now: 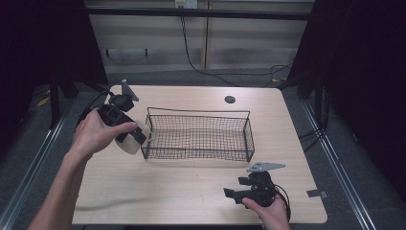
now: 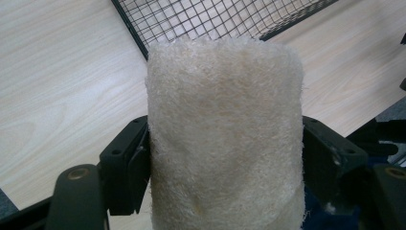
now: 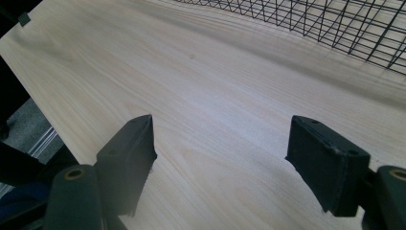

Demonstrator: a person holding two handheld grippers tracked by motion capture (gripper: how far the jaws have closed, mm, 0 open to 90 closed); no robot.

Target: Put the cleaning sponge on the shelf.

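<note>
A: Start at the left claw (image 2: 225, 158). How do its jaws stand?

B: Clamped on a cream, fuzzy roll (image 2: 225, 134), one black jaw pressed against each side. In the left gripper view the roll stands up between them and fills the gap completely, its fibrous surface rising well above the jaw tips.

A: And where is that on the bench?

B: In the high view the left claw (image 1: 135, 140) is held by the person's left hand (image 1: 95, 134) near the left edge of the bench (image 1: 191, 191), about midway between the far and near edges. The roll (image 1: 128, 143) sits just beside the left end of the black wire basket (image 1: 198, 136), at its near-left corner. I cannot tell whether it touches the wire or rests on the bench.

A: The right claw?

B: The right claw (image 3: 220, 158) is spread wide with nothing between the jaws; bare light wood shows through the gap in the right gripper view. The basket's mesh (image 3: 335, 28) lies beyond it, well apart.

A: Its place?

B: Near the near-right corner of the bench, in the person's right hand (image 1: 270, 213). The right claw (image 1: 233, 194) points left, with a grey three-cornered plate (image 1: 265, 166) on top.

A: And the basket?

B: Around the middle of the bench, nothing inside it.
</note>
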